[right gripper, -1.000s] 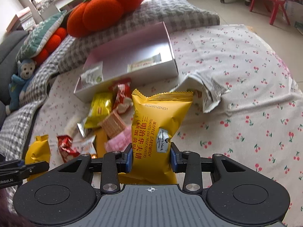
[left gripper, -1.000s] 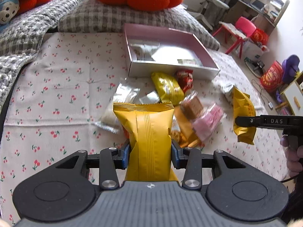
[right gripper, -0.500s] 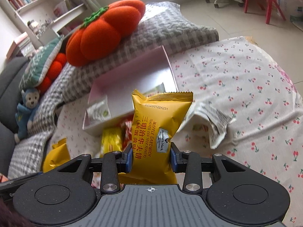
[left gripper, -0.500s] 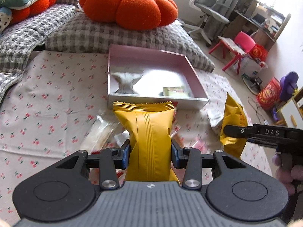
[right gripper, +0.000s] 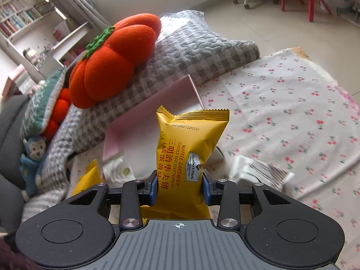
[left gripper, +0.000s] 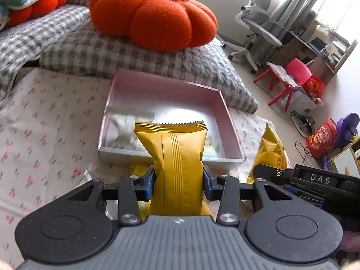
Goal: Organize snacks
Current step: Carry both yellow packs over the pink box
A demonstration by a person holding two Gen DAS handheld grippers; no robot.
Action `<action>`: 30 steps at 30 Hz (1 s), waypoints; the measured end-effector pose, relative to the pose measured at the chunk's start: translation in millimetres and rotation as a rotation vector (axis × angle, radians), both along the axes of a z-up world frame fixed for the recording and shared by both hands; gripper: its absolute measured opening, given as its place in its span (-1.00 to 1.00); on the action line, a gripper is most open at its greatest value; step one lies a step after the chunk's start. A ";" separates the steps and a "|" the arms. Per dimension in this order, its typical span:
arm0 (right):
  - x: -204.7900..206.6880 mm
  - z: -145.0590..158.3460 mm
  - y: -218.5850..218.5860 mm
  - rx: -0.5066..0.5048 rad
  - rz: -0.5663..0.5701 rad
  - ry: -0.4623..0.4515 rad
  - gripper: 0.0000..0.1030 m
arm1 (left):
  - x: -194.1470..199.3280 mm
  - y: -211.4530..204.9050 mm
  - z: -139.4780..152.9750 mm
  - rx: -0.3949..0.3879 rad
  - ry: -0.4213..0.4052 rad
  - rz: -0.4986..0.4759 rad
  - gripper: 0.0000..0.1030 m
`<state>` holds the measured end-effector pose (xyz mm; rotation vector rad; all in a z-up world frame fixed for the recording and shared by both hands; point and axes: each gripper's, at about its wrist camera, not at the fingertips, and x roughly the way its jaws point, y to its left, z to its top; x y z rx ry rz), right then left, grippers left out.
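— What's your left gripper (left gripper: 178, 185) doing?
— Its jaws are clamped on a glossy yellow snack packet (left gripper: 177, 157), ribbed seam facing you, held upright. Ahead of the jaws lies the shallow pink box (left gripper: 227, 123) on the cherry-print cloth (left gripper: 45, 117); your right gripper (left gripper: 315, 180) reaches in beside them.

— And your right?
— Your right gripper (right gripper: 180, 187) is level, its jaws squeezing a crinkly salted egg yolk waffle sandwich packet (right gripper: 191, 148). The box (right gripper: 157, 103) sits beyond the jaws, under the plush pumpkin cushion (right gripper: 112, 60).
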<state>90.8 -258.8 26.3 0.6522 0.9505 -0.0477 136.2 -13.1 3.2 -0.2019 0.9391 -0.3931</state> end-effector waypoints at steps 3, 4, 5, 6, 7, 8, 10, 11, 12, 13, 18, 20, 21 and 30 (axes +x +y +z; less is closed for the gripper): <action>15.7 -4.2 -6.0 0.019 -0.001 -0.002 -0.29 | 16.2 -12.8 -1.4 0.032 -0.020 -0.008 -0.27; 21.9 -6.3 -7.9 0.019 0.000 0.000 -0.29 | 21.3 -16.3 -2.0 0.037 -0.025 -0.011 -0.27; 28.7 -9.0 -10.2 0.023 0.003 0.001 -0.29 | 27.5 -20.7 -2.9 0.040 -0.030 -0.015 -0.27; 34.2 -11.5 -12.2 0.034 0.006 -0.001 -0.29 | 31.9 -23.8 -3.6 0.042 -0.034 -0.017 -0.27; 40.0 -14.5 -14.7 0.052 0.009 -0.005 -0.29 | 36.3 -27.2 -4.5 0.045 -0.041 -0.021 -0.27; 46.0 -17.8 -17.0 0.071 0.012 -0.009 -0.29 | 39.0 -29.6 -5.4 0.050 -0.051 -0.026 -0.27; 56.4 -23.4 -20.4 0.091 0.016 -0.019 -0.29 | 45.0 -35.8 -8.4 0.067 -0.073 -0.036 -0.26; 62.3 -26.4 -21.5 0.093 0.019 -0.025 -0.29 | 49.1 -39.1 -11.4 0.079 -0.080 -0.041 -0.26; 67.7 -28.8 -22.2 0.096 0.024 -0.030 -0.29 | 52.6 -40.3 -13.5 0.089 -0.084 -0.045 -0.26; 73.5 -32.0 -22.5 0.101 0.033 -0.036 -0.29 | 56.5 -43.1 -17.3 0.104 -0.088 -0.050 -0.26; 100.1 -45.6 -17.2 0.084 0.090 -0.048 -0.29 | 72.2 -49.5 -32.7 0.177 -0.089 -0.049 -0.26; 108.5 -50.4 -14.8 0.057 0.103 -0.047 -0.29 | 76.6 -51.2 -36.5 0.201 -0.092 -0.047 -0.26; 112.0 -52.5 -14.0 0.048 0.106 -0.047 -0.29 | 78.0 -51.3 -37.8 0.208 -0.096 -0.047 -0.26; 134.0 -67.3 -6.0 -0.042 0.141 -0.049 -0.28 | 84.7 -58.1 -45.7 0.263 -0.118 -0.052 -0.26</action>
